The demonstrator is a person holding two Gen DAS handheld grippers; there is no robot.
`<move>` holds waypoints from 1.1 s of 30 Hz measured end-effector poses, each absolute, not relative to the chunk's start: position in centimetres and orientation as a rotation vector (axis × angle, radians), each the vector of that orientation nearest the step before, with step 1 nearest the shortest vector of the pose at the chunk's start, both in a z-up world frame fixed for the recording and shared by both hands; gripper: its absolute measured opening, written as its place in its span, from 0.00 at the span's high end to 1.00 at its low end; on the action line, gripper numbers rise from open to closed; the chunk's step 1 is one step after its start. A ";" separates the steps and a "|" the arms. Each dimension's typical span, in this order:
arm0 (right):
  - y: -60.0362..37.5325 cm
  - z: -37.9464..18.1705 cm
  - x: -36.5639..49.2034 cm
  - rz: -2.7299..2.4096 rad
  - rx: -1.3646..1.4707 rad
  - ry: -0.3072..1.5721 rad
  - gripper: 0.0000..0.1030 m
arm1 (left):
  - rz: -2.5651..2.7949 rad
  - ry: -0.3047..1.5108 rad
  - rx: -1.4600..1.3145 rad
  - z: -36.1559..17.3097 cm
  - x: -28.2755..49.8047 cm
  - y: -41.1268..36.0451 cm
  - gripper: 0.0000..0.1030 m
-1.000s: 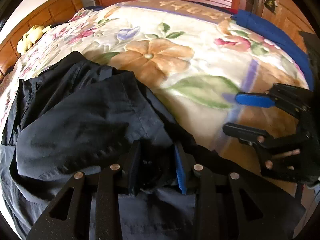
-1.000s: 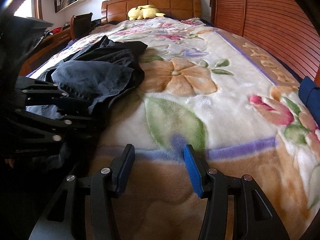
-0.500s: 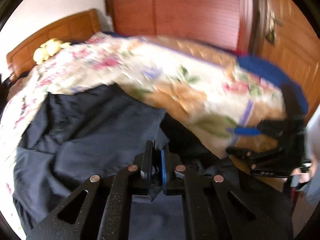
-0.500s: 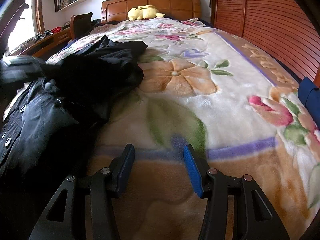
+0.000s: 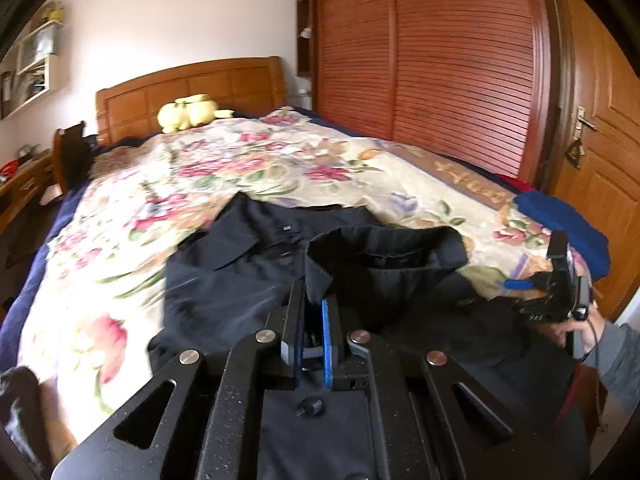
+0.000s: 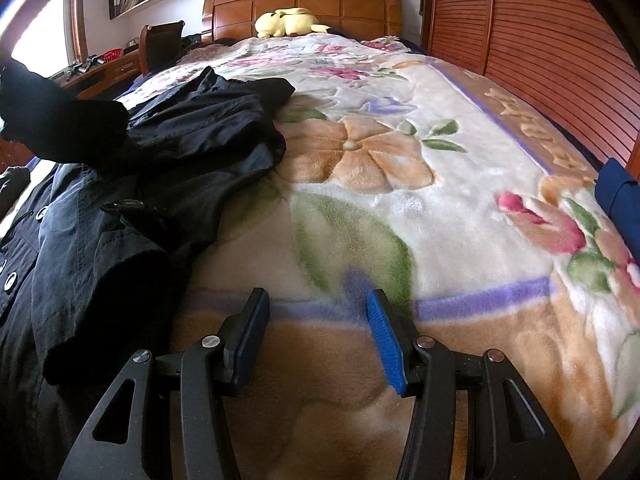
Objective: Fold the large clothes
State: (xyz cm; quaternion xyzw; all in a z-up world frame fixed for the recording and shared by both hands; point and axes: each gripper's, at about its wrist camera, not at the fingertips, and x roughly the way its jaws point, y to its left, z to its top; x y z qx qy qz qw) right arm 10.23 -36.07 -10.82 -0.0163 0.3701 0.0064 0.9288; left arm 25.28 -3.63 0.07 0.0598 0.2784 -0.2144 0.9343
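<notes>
From the left wrist view, the left hand-held gripper has its jaws pinched tight on a fold of the dark navy jacket, right by the upturned collar, and that edge is lifted clear of the floral blanket on the bed. The rest of the jacket sprawls across the near end of the blanket. Over at the right edge, a hand in a grey sleeve grips the right hand-held gripper, low beside the jacket, one blue pad showing. A yellow plush toy sits against the wooden headboard. Switching to the right wrist view: the right hand-held gripper stands with jaws apart, nothing between them, just above bare blanket. The jacket lies heaped on the left side, snaps visible along its front edge, one part raised at far left.
</notes>
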 end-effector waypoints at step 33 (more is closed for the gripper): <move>-36.1 -11.0 10.5 0.009 -0.058 0.760 0.49 | -0.370 0.842 0.123 -9.7 17.7 1.4 0.74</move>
